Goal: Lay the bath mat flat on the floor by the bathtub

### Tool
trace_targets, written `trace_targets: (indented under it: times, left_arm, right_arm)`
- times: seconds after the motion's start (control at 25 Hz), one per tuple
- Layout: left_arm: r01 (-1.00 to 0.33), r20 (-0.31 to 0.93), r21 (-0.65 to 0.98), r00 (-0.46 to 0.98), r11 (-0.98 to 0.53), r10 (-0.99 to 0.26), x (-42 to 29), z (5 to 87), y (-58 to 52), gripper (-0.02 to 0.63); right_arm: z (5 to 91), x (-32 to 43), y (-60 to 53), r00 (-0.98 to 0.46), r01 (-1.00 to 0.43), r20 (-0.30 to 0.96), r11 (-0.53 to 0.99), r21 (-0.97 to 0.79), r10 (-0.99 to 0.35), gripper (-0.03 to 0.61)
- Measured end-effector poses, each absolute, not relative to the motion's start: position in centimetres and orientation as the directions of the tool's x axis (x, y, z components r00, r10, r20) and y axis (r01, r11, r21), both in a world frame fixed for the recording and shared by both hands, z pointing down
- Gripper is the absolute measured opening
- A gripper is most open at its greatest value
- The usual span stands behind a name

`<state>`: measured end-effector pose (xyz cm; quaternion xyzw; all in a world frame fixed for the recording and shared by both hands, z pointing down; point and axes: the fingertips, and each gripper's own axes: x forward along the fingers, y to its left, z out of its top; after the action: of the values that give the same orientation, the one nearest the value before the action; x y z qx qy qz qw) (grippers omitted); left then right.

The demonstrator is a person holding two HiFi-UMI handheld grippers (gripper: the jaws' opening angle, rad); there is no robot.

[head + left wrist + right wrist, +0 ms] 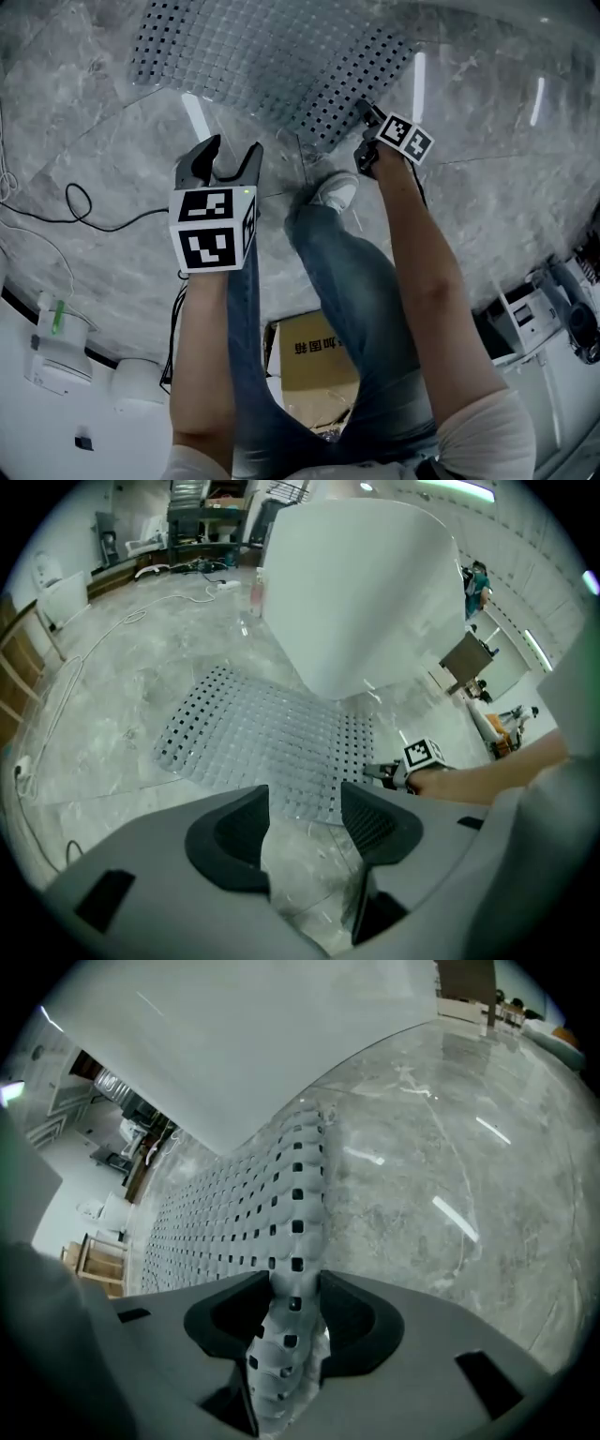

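A grey see-through bath mat (272, 56) full of small holes lies spread on the marble floor, beside the white bathtub (366, 583). My right gripper (367, 112) is low at the mat's right near corner. In the right gripper view its jaws (292, 1288) are shut on the mat's edge (298, 1204), which stands up as a ridge between the pads. My left gripper (232, 148) hovers just short of the mat's near edge. It is open, and only bare floor shows between its fingers (305, 803); the mat (262, 733) lies ahead of it.
The person's jeans-clad legs and a white shoe (336, 192) stand between the two arms. A cardboard box (314, 361) sits behind the feet. A black cable (84, 211) loops over the floor at left near white devices (56, 347). Equipment (553, 314) is at the right.
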<state>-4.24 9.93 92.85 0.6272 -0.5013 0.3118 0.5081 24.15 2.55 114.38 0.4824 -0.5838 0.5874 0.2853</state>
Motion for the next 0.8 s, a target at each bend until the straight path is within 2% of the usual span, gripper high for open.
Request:
trace_targets:
  times: [0.16, 0.28, 0.36, 0.44, 0.56, 0.68, 0.8]
  left_arm:
    - [-0.931, 0.887, 0.359, 0.318, 0.067, -0.334, -4.0, 93.1, 9.1, 0.249]
    - [-0.935, 0.897, 0.349, 0.316, 0.059, -0.309, -4.3, 93.5, 9.8, 0.247]
    - [-0.93, 0.896, 0.361, 0.326, 0.067, -0.302, -4.1, 93.6, 9.8, 0.247]
    - [-0.927, 0.892, 0.37, 0.338, 0.056, -0.298, -3.5, 93.7, 9.6, 0.247]
    - [-0.929, 0.893, 0.369, 0.346, 0.028, -0.289, -2.9, 93.7, 9.3, 0.247]
    - [-0.925, 0.889, 0.379, 0.356, 0.026, -0.287, -2.6, 93.6, 9.1, 0.247]
    - [-0.926, 0.889, 0.377, 0.356, 0.02, -0.287, -2.7, 93.7, 9.1, 0.245]
  right_arm:
    - [113.5, 23.7, 2.3, -0.356, -0.914, 0.906, -0.116, -0.389, -0.23, 0.159]
    - [111.1, 22.9, 1.5, -0.222, -0.975, 0.947, 0.036, -0.22, -0.23, 0.146]
    - [109.5, 21.9, 1.0, -0.121, -0.979, 0.966, 0.189, -0.078, -0.229, 0.152]
    - [108.6, 20.0, 0.3, -0.109, -0.951, 0.963, 0.309, -0.029, -0.246, 0.152]
    - [108.4, 17.3, -0.4, -0.244, -0.94, 0.924, 0.305, -0.151, -0.293, 0.167]
    - [108.0, 15.7, -1.2, -0.431, -0.9, 0.833, 0.226, -0.372, -0.346, 0.255]
    - [106.2, 14.7, -2.5, -0.593, -0.798, 0.692, 0.186, -0.573, -0.411, 0.216]
